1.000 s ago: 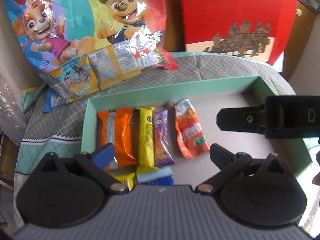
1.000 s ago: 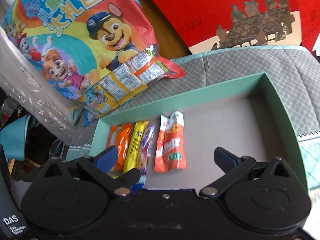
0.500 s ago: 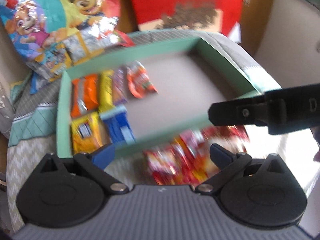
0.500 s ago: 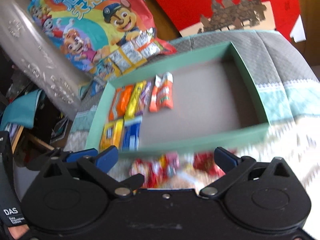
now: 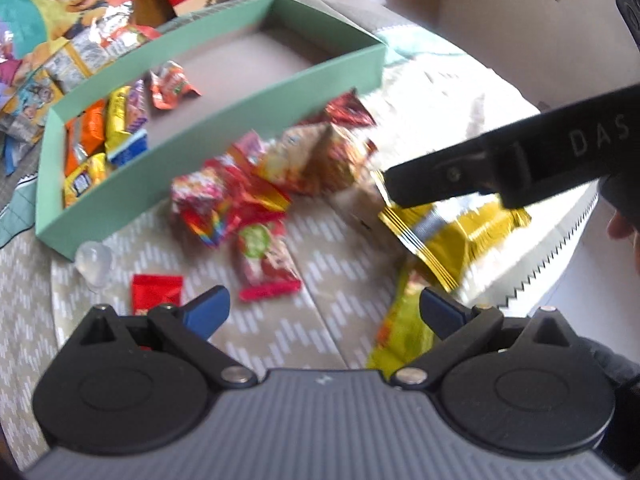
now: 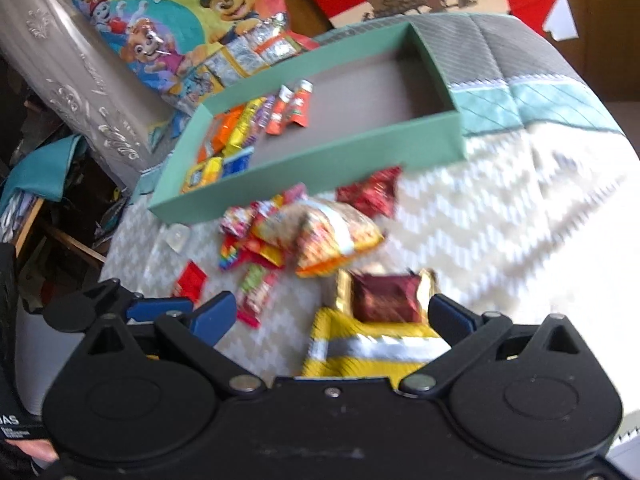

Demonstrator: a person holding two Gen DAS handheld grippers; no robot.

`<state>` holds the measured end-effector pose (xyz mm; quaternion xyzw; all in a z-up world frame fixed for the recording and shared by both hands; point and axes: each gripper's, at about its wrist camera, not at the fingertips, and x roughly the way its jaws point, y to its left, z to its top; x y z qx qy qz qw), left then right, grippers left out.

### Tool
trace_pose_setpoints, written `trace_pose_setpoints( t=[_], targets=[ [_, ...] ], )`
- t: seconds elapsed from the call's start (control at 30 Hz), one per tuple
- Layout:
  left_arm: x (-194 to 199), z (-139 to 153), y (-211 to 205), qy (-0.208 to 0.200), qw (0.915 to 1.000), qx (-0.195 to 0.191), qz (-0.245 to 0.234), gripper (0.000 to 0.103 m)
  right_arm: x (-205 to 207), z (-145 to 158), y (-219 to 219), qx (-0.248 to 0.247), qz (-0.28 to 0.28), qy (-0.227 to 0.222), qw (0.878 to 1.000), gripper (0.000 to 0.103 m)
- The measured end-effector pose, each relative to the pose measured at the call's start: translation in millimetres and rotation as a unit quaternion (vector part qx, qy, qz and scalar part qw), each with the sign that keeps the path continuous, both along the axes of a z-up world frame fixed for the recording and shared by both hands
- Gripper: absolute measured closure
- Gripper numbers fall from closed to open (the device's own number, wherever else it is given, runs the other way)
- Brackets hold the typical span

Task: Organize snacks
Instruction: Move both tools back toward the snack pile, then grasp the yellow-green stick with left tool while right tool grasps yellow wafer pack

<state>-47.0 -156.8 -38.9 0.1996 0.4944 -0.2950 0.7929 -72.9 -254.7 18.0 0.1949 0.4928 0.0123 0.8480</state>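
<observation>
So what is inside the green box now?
In the green box, several snack packets lie along its left side; the rest of the floor is bare. The near wall hides a strip of the floor.

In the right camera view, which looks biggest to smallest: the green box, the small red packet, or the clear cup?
1. Green box, by far the largest.
2. Red packet.
3. Clear cup, a little smaller, though it lies farther off and is blurred, so that is unsure.

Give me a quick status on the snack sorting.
Both tongs, left and right, open and empty. Green box part filled along one end; loose snack pile waiting outside it. Nothing blocking.
</observation>
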Motion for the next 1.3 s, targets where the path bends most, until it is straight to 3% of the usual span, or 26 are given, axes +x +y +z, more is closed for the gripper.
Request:
trace_pose_setpoints(
  t=[0.27, 0.47, 0.67, 0.8, 0.87, 1.0, 1.13, 1.3],
  targets=[
    [-5.0, -18.1, -10.6, 0.011, 0.9997, 0.019, -0.007, 0.000, -35.3, -7.0, -17.8, -0.030, -0.007, 0.006, 1.000, 0.000],
    [10.4, -34.1, -4.3, 0.004, 0.9975, 0.056, 0.044, 0.000, -41.2, -12.6, -11.2, -0.071, 0.041, 0.021, 0.996, 0.000],
    [21.5, -34.0, 11.3, 0.017, 0.9973, 0.034, 0.063, 0.000, -32.7, -23.3, 11.3, -0.124, 0.108, 0.026, 0.986, 0.000],
    [25.1, -37.9, 16.3, 0.025, 0.9967, 0.032, 0.071, 0.000, -20.5, -25.7, 25.0, -0.166, 0.142, 0.007, 0.976, 0.000],
    [28.3, -38.5, 19.4, 0.028, 0.9959, 0.027, 0.081, 0.000, -12.1, -26.6, 25.6, -0.174, 0.141, -0.002, 0.975, 0.002],
    [32.1, -33.8, 22.5, 0.015, 0.9951, 0.022, 0.095, 0.000, 8.0, -39.0, 16.1, -0.174, 0.098, 0.013, 0.980, 0.014],
    [25.6, -20.9, 14.6, -0.020, 0.9979, 0.019, 0.058, 0.000, 5.6, -43.3, -5.5, -0.119, 0.050, 0.025, 0.991, 0.015],
    [10.5, -13.5, -17.8, -0.083, 0.9945, 0.042, -0.048, 0.000, -6.3, -35.2, -15.3, -0.103, 0.046, 0.019, 0.993, 0.011]
  ],
)
